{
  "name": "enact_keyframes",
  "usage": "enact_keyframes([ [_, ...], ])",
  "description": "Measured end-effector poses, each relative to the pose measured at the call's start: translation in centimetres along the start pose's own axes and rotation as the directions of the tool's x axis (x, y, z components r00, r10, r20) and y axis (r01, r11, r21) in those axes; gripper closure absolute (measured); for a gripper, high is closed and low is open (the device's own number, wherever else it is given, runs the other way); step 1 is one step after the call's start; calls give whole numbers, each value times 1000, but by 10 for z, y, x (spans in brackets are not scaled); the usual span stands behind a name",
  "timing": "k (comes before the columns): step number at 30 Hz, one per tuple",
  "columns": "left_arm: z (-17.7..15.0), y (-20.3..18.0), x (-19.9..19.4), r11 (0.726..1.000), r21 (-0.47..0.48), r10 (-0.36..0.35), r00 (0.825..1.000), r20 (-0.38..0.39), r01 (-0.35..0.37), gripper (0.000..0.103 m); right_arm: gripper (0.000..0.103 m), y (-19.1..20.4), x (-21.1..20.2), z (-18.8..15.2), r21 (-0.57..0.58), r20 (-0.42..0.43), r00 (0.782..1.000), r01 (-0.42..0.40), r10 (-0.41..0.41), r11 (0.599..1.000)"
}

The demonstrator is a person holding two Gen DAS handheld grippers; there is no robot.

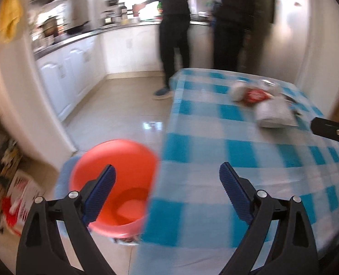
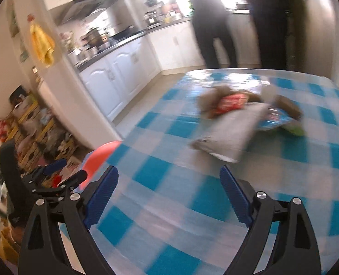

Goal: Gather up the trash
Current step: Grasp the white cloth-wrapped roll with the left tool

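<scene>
Grey packet [image 2: 226,130] flat, pointing corner-to-corner — blurred

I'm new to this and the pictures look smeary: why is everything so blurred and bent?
Left wrist view: motion blur smears the red bucket and checked tablecloth; window glare whitens the back. Right wrist view: the trash pile is streaked, the window blown out. Both fisheye views curve straight edges.

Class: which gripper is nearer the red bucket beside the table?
Left. The left gripper hangs just over the bucket; the right gripper is over the table, bucket off to its left.
</scene>
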State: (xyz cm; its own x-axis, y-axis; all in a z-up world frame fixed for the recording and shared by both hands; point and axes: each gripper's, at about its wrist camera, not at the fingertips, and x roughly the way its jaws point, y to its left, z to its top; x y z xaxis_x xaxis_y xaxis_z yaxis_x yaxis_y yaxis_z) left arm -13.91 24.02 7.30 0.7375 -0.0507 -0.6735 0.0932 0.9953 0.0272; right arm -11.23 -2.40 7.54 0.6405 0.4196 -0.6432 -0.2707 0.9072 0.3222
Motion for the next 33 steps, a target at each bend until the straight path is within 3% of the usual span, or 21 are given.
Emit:
enact_keyframes([
  [6, 20, -71, 11, 982, 89, -167, 986, -8, 167, 11, 14, -69, -28, -11, 124, 26, 994, 100, -104, 987],
  [10, 32, -111, 22, 960, 142, -240, 971, -25, 241, 11, 14, -110, -41, -14, 216, 46, 989, 129, -142, 968],
  [13, 48, -126, 33, 954, 128, -268, 963, -31, 270, 11, 14, -138, -44, -11, 274, 47, 988, 132, -150, 953],
  [20, 103, -133, 86, 965, 62, -252, 967, -44, 254, 11, 14, -178, -32, 11, 306, 32, 987, 142, -159, 941],
  [24, 131, -141, 123, 974, 73, -210, 975, -67, 215, 11, 14, -196, -14, 33, 306, 21, 987, 143, -157, 941],
  [28, 149, -149, 149, 970, 101, -213, 973, -88, 221, 12, 14, -211, 8, 54, 302, 3, 987, 150, -158, 942],
  [31, 158, -151, 170, 971, 121, -195, 974, -114, 208, 25, 14, -214, 30, 70, 270, -19, 988, 152, -153, 951],
  [33, 160, -152, 182, 971, 116, -195, 971, -138, 211, 28, 14, -213, 42, 77, 251, -24, 989, 145, -144, 957],
])
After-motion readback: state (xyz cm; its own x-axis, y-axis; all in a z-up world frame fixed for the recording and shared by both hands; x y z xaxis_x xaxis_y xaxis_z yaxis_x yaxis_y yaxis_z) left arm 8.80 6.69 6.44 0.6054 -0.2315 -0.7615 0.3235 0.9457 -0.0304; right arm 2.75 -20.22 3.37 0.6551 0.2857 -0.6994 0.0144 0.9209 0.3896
